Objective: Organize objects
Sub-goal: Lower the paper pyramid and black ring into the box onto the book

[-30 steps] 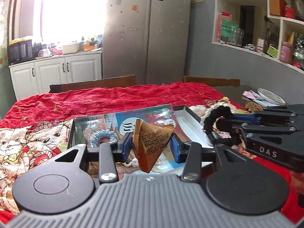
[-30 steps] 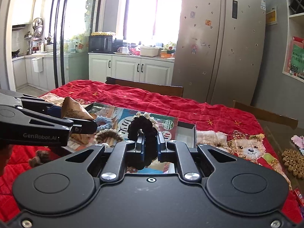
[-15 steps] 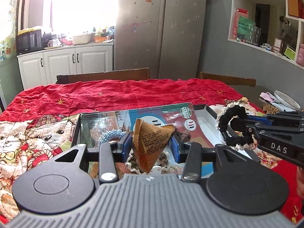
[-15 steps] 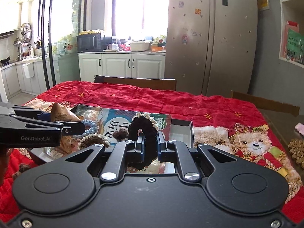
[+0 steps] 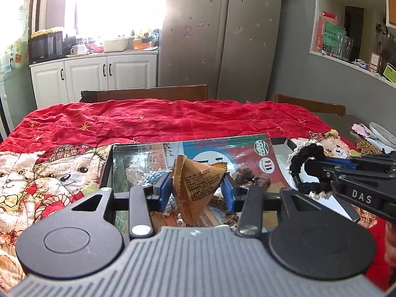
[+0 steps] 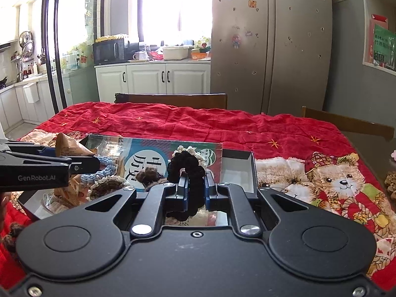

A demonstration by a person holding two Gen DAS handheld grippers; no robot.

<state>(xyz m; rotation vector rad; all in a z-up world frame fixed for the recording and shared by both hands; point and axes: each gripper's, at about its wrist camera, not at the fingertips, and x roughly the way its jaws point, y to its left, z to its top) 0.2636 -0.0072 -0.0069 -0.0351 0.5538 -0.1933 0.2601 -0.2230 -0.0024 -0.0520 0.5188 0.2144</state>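
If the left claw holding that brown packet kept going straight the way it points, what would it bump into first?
Probably the open box just below: the left claw and its brown packet angle down toward the hair ties inside, though depth is unclear.

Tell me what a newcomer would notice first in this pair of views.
Probably the brown snack packet pinched in the left claw, held above the open tray with its printed liner. Next, the black scrunchie clamped in the right claw just beside it, over the same tray. Behind both spreads the red teddy-bear quilt covering the table.
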